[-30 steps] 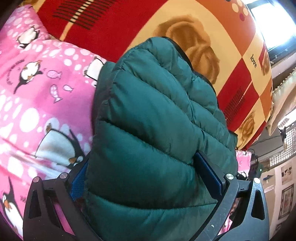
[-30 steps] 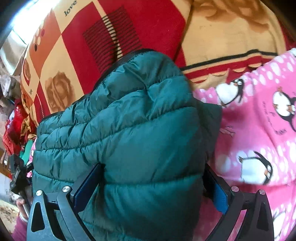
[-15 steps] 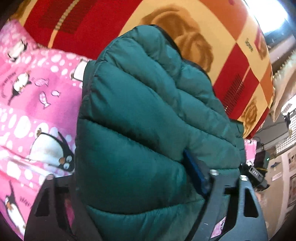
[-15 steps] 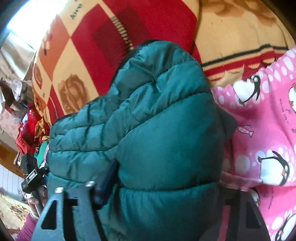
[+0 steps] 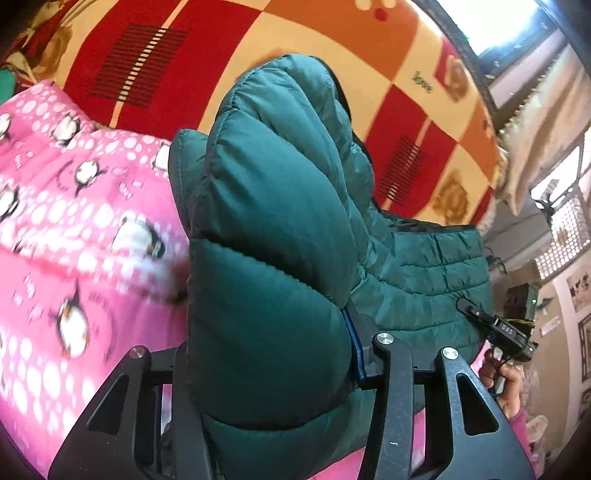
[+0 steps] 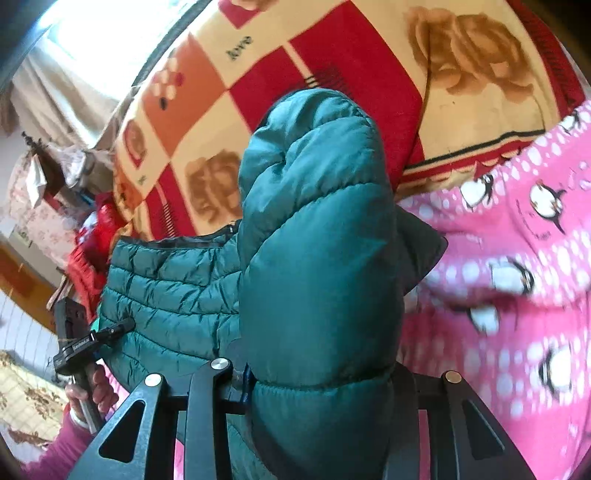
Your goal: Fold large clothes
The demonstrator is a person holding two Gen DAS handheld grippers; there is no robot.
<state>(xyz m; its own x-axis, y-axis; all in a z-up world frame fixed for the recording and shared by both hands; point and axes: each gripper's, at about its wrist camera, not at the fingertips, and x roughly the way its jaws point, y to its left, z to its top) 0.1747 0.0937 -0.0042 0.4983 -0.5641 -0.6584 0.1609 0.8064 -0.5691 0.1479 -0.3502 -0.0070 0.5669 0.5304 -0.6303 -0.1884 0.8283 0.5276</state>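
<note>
A dark green quilted puffer jacket lies on a bed and fills the middle of both wrist views. My left gripper is shut on a thick fold of it, which bulges up between the jaws and hides the fingertips. My right gripper is shut on another thick fold of the same jacket. The rest of the jacket stretches flat between the two grips. The right gripper shows at the right of the left wrist view, and the left gripper at the left of the right wrist view.
A pink penguin-print blanket lies beside the jacket, also in the right wrist view. A red, orange and cream checked blanket covers the bed behind. A window and room clutter lie beyond.
Both grippers have closed in on the jacket folds and moved apart and up. More of the flat jacket span and the other hand have come into view.
</note>
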